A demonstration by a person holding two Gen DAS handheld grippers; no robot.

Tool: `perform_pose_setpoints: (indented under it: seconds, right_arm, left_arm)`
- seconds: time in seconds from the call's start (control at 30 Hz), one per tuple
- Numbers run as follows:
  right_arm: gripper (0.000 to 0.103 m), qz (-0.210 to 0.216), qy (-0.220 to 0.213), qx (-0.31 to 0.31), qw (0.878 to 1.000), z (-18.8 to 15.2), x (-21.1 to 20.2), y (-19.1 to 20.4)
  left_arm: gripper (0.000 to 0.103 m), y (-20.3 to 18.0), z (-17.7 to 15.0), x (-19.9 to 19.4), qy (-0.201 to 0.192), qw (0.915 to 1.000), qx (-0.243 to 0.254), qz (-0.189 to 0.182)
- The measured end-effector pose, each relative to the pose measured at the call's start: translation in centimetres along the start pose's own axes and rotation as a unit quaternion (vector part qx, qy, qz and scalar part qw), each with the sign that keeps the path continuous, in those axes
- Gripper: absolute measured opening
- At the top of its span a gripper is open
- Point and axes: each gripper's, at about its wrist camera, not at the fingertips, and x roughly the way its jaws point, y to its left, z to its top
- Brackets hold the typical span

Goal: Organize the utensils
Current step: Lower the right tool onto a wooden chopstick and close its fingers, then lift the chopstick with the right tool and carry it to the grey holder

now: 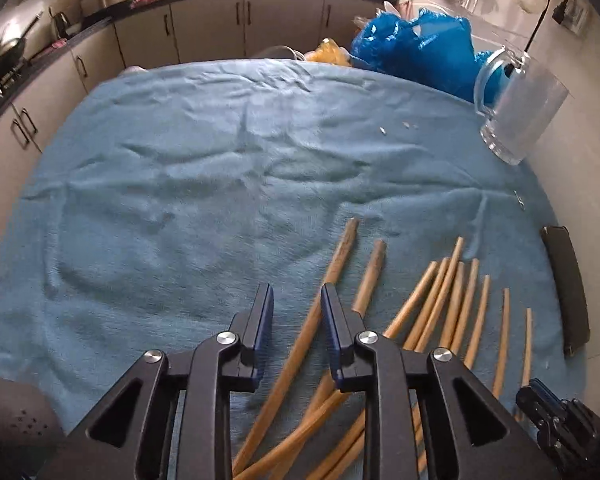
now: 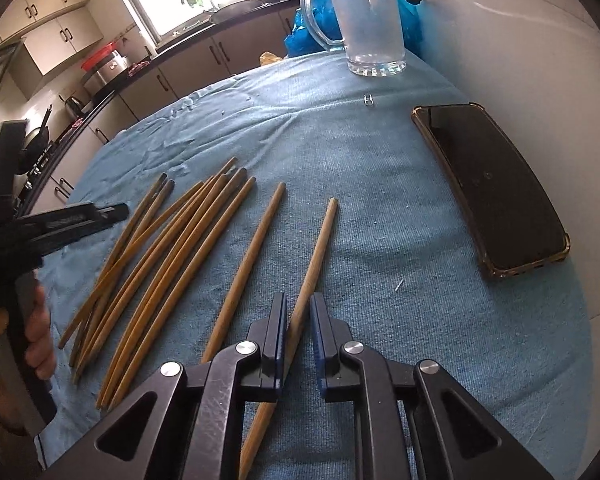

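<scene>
Several wooden chopsticks [image 2: 180, 256] lie on a blue towel [image 2: 380, 200]; they also show in the left wrist view [image 1: 444, 304]. A clear glass mug [image 2: 366, 20] stands upright at the far edge, also seen in the left wrist view [image 1: 520, 116]. My right gripper [image 2: 298, 312] is open, its jaws on either side of the rightmost chopstick [image 2: 318, 248], not closed on it. My left gripper [image 1: 296, 304] is open and empty above the towel, just left of the chopsticks; it shows from the side in the right wrist view [image 2: 100, 212].
A black phone [image 2: 496, 188] in a clear case lies on the towel's right side, near the white wall. A blue plastic bag [image 1: 416, 52] sits behind the mug. Kitchen cabinets [image 1: 204, 28] and counter stand beyond the table.
</scene>
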Motion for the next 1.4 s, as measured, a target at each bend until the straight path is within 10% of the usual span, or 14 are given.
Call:
perform_pose_setpoints:
  seconds: [0.13, 0.4, 0.63, 1.03, 1.13, 1.4]
  right_arm:
    - [0.012, -0.001, -0.002, -0.009, 1.000, -0.1, 0.0, 0.1]
    - [0.011, 0.008, 0.006, -0.014, 1.000, -0.2, -0.1, -0.2]
    - [0.012, 0.006, 0.033, -0.015, 0.999, 0.1, 0.0, -0.3]
    - [0.035, -0.078, 0.074, -0.079, 0.991, 3.2, 2.4, 2.3]
    - [0.009, -0.089, 0.065, -0.110, 0.988, 3.7, 3.0, 3.0]
    - [0.006, -0.016, 0.004, -0.061, 0.998, 2.0, -0.1, 1.7]
  left_arm:
    - [0.009, -1.1, -0.7, 0.4, 0.010, 0.9983, 0.032, 0.047]
    - [0.007, 2.3, -3.7, -2.0, 0.085, 0.9949, -0.053, -0.015]
    - [0.007, 3.8, -5.1, -3.6, 0.083, 0.9945, -0.063, 0.010]
    - [0.009, 4.5, -3.0, -2.2, 0.080, 0.9915, -0.103, 0.009]
    - [0.008, 4.7, -3.2, -2.4, 0.078, 0.9926, -0.093, 0.003]
    - [0.007, 5.3, -6.0, -9.0, 0.005, 0.9916, -0.095, -0.088]
